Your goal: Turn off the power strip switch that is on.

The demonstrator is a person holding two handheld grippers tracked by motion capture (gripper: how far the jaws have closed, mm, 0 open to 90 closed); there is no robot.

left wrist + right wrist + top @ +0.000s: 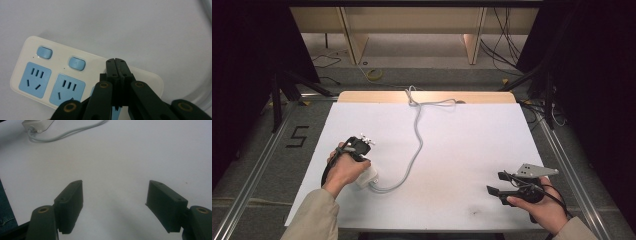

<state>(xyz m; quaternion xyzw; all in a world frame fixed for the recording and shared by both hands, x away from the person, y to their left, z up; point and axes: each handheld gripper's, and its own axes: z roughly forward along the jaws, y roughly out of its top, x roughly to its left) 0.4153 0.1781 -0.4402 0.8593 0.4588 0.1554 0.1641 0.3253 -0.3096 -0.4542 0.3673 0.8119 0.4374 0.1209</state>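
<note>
Black jaws of the left gripper (116,65) stood pressed together, tip against tip, with nothing between them, right over the power strip (57,75). Their closed tip sat at or just above the strip's third switch position; whether it actually touched the button could not be told, since the jaws hid that spot. Two blue switches (77,63) and two blue sockets (67,89) lay bare to the left of the tip.

From the high view the strip (368,176) lay on the white table (462,160), near its left front, mostly under the left hand (346,170). Its grey cord (416,145) ran in a loop to the far edge.

At the right front, the right gripper (495,183) hovered well apart from the strip, jaws spread wide and empty; its own view showed only bare table between the pads (71,202), with the strip's end (37,124) far off.

As a judgement, the work looked like pressing the strip's switches with the closed tip. The reach to the switch seemed done, but the press itself could not be confirmed. Nothing in the look of the two visible switches told whether they had been toggled, so they may have been left to do, and the right gripper had no part yet.
</note>
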